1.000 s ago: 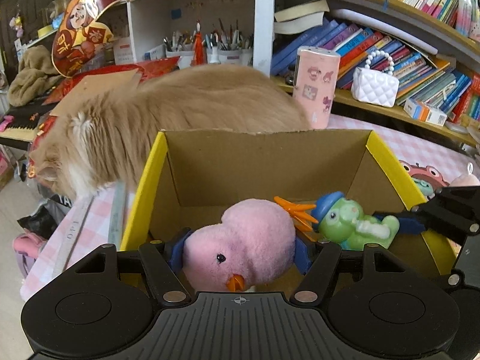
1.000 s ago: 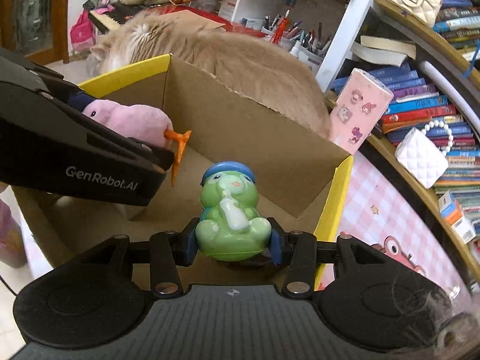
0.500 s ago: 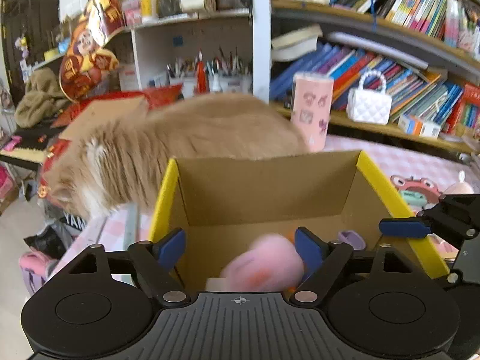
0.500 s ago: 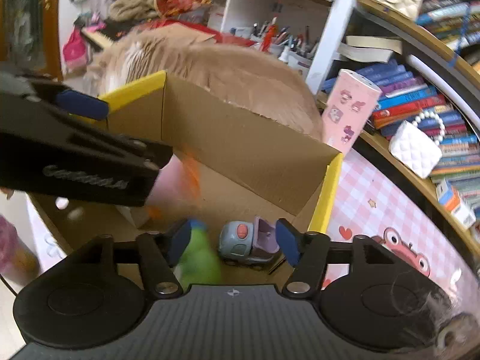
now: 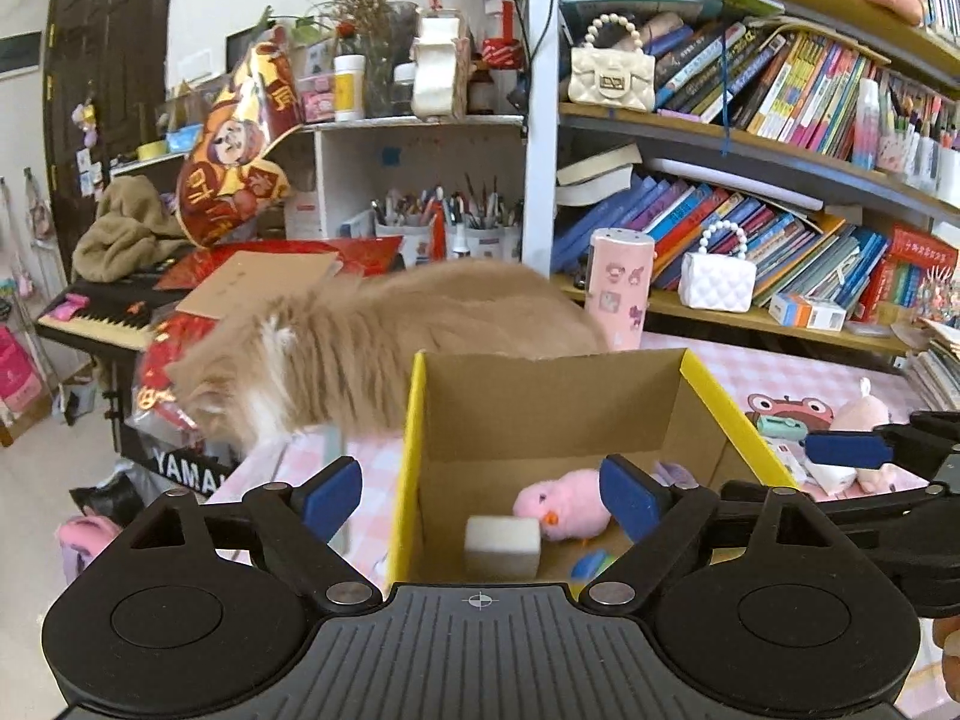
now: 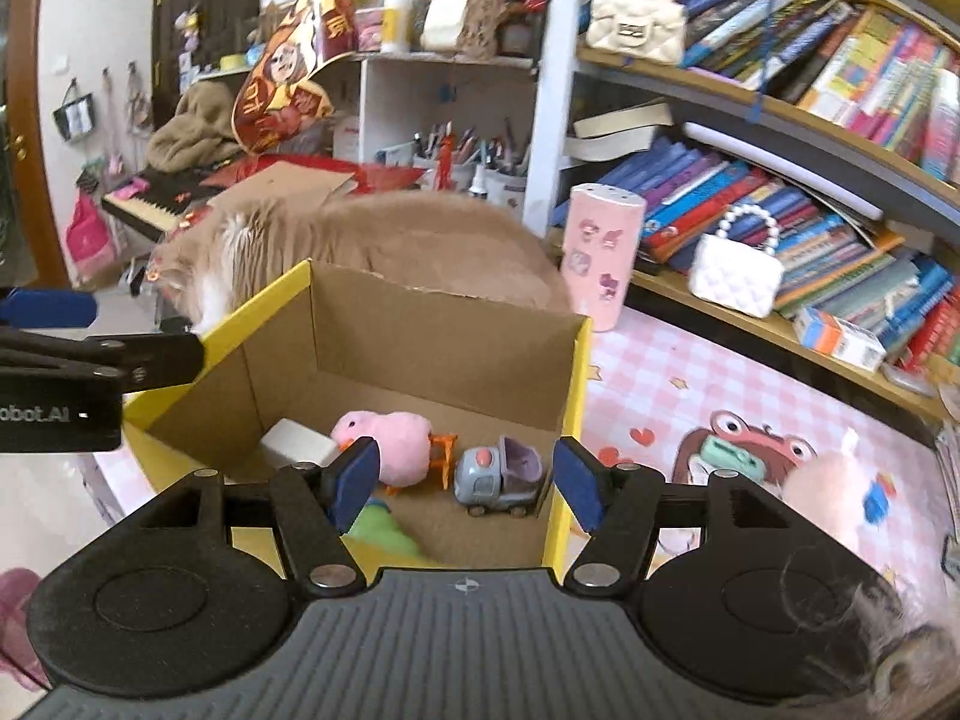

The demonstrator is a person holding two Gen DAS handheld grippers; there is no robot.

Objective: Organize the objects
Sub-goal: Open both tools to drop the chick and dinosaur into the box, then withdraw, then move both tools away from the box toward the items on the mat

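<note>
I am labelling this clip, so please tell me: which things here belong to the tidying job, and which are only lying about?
Part of the job:
- cardboard box
- pink plush chick in it
- toy truck in it
- white block in it
- green toy in it
- plush toy on the pink cloth, possibly next

Lying about:
- cat behind the box
- pink tumbler
- white handbag
- books

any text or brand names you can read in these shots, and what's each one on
"YAMA", cut off: front of the black keyboard.
"obot.AI", cut off: side of the left gripper.
Red banner: large characters, not legible to me.
Book spines, small orange box: too small or blurred.
</note>
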